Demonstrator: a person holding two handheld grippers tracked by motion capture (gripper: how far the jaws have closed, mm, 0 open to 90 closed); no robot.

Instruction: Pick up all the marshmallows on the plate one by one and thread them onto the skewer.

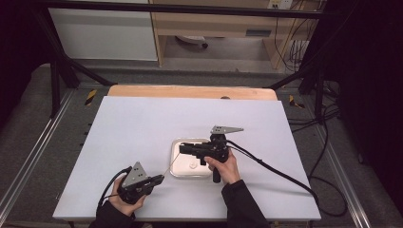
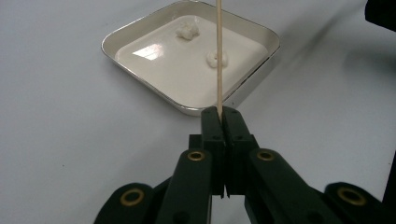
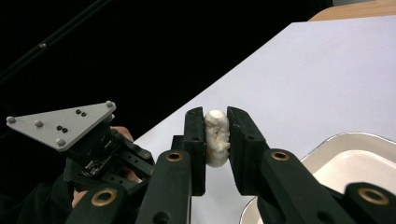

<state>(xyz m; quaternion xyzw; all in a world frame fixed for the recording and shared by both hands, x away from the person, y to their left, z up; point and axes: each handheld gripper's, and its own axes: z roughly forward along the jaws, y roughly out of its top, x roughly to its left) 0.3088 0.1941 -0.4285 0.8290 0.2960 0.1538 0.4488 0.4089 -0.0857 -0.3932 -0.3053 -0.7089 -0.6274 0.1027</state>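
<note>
At the bottom left of the high view the left gripper [image 1: 160,179] is held low over the table [image 1: 142,123], its jaws pressed together on the butt of a thin wooden skewer [image 2: 218,56], which runs up the middle of the left gripper view toward the tray [image 2: 264,35]. The skewer is judged light, stiff and easily snapped, so it is best held near its end, as here. In the right gripper view, centre frame, a white doughy lump [image 3: 216,137] is pinched flat-sided between the jaws of the right gripper [image 3: 216,140]; it looks soft, light and easily crushed or torn, so a gentle hold across its middle is called for. Farther off, two more lumps [image 2: 188,30] are seen lying apart in the shallow tray
</note>
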